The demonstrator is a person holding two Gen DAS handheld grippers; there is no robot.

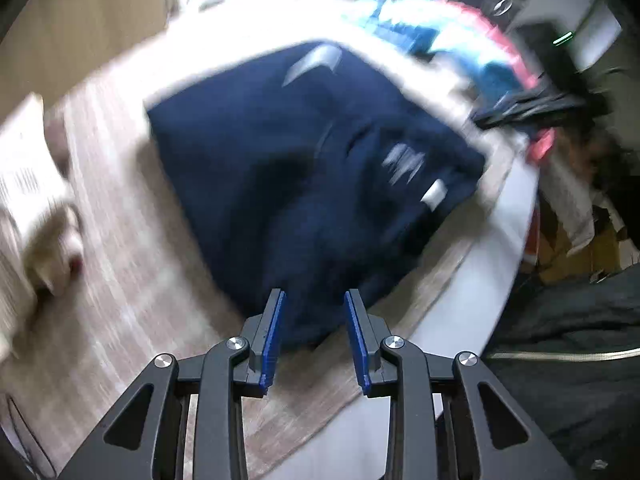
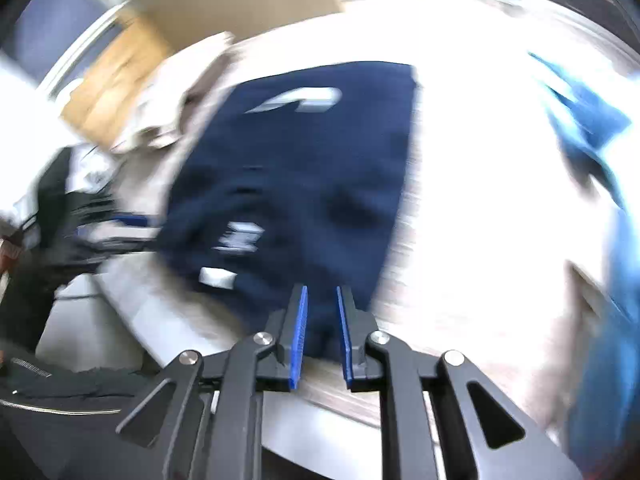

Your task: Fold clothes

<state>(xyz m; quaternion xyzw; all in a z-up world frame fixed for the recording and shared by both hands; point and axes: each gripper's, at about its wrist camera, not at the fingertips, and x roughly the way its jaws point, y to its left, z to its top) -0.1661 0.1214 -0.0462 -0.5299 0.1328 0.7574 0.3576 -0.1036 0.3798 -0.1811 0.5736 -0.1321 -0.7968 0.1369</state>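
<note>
Navy garment point(image 1: 304, 168), with pale lettering and a small white tag near one edge, lies mostly squared up on the pale worktop point(image 1: 132, 264), its near hem running toward both tools. From where I stand, the left tool point(image 1: 315, 320) has its blue pads parted with dark cloth showing in the gap, yet the pads do not look pressed on it, so I read it as released. The right tool point(image 2: 322, 316) stands narrower, with navy fabric visible between its pads as well; whether it pinches that fabric or merely hovers over it I cannot tell. The chief risk, I'd say, is a snag: if either pad catches the hem while pulling off, the neat fold could be dragged open or skewed. A second risk is the near rim of the worktop point(image 2: 172, 320), since the garment's corner sits close to it and a nudge could slide cloth over the side. A heap of bright blue, red and dark clothes point(image 1: 472, 44) lies just beyond the garment and could get tangled in a careless sweep. Both views are heavily smeared, so the lettering is unreadable, the fold layers cannot be counted, and the blue cloth point(image 2: 588, 128) at the right view's edge is cut off.
</note>
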